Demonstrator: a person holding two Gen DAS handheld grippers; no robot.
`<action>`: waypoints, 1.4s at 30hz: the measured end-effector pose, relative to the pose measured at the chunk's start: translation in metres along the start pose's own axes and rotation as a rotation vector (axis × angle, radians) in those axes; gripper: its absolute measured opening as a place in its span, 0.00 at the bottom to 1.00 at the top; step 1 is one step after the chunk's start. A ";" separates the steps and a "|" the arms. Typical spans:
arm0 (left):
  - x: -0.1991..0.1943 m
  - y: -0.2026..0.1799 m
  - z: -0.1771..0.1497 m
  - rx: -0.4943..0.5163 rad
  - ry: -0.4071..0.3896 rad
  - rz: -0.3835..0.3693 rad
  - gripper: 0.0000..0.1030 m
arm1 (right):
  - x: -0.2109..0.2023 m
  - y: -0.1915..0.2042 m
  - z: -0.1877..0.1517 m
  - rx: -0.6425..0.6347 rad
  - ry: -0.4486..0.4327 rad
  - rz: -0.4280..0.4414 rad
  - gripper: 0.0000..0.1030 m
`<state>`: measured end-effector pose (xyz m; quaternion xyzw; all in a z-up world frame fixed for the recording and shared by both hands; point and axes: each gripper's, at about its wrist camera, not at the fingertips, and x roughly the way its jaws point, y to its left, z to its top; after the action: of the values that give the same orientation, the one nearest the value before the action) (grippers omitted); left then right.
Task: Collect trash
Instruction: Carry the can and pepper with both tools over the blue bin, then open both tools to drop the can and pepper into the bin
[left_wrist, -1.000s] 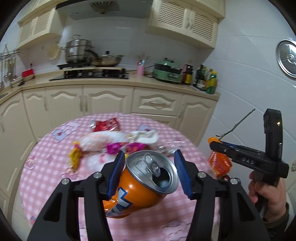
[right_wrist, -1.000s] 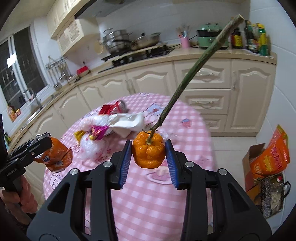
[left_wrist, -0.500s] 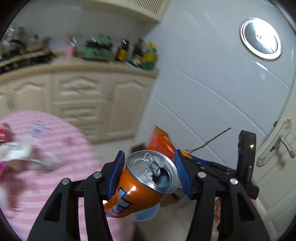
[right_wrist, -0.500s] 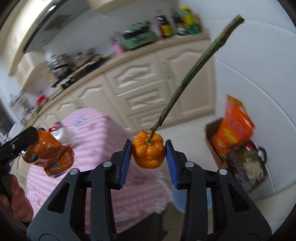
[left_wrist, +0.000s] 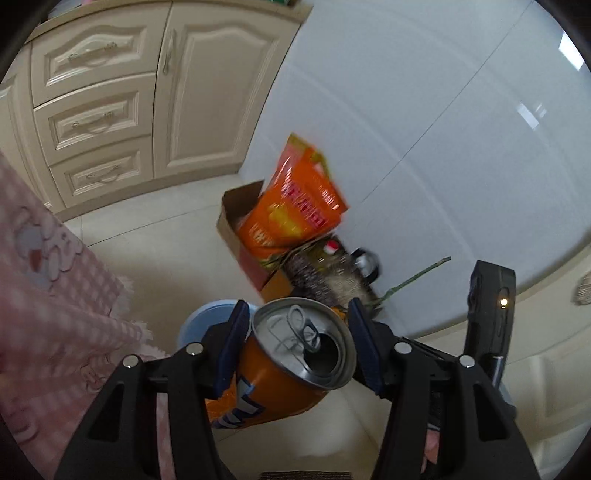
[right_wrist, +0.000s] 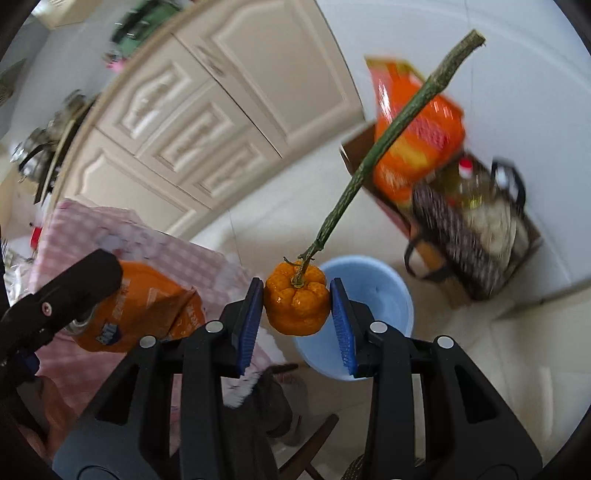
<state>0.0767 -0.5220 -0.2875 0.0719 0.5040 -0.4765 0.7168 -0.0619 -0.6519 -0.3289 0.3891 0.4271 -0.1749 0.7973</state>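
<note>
1. Pale floor tiles (left_wrist: 155, 236) and cream kitchen cupboards (left_wrist: 110, 92) fill the background, with a white wall (left_wrist: 424, 110) beside them.
2. An orange soda can (left_wrist: 291, 373) sits tilted between the blue pads of the left gripper (left_wrist: 297, 345). Its pads press on both sides of the can, which has a dent low down and an open silver top facing the camera.
3. A small orange fruit (right_wrist: 297, 304), bumpy like a tiny pumpkin, is pinched in the right gripper (right_wrist: 297, 317). A long green stem (right_wrist: 384, 144) sticks up from it.
4. Just past the fruit, down on the floor, stands a light blue bucket (right_wrist: 376, 291). In the left view the bucket (left_wrist: 207, 317) peeks out behind the can.
5. A pink checked tablecloth (left_wrist: 55, 295) hangs near the bucket.
6. Farther off, by the wall, a cardboard box (left_wrist: 236, 221) holds a big orange bag (left_wrist: 295, 206).
7. A dark woven basket (right_wrist: 461, 236) stands next to the box, with a bottle (right_wrist: 467, 181) in it.
</note>
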 end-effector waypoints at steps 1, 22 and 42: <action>0.015 0.002 -0.001 -0.003 0.025 -0.015 0.53 | 0.010 -0.006 -0.002 0.014 0.016 -0.002 0.36; 0.124 0.046 -0.017 -0.035 0.230 0.101 0.77 | 0.120 -0.069 -0.026 0.191 0.184 -0.036 0.88; 0.048 0.020 -0.007 -0.032 0.086 0.127 0.81 | 0.050 -0.050 -0.017 0.165 0.065 -0.103 0.94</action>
<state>0.0892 -0.5370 -0.3367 0.1127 0.5361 -0.4183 0.7245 -0.0732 -0.6676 -0.3989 0.4365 0.4563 -0.2373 0.7382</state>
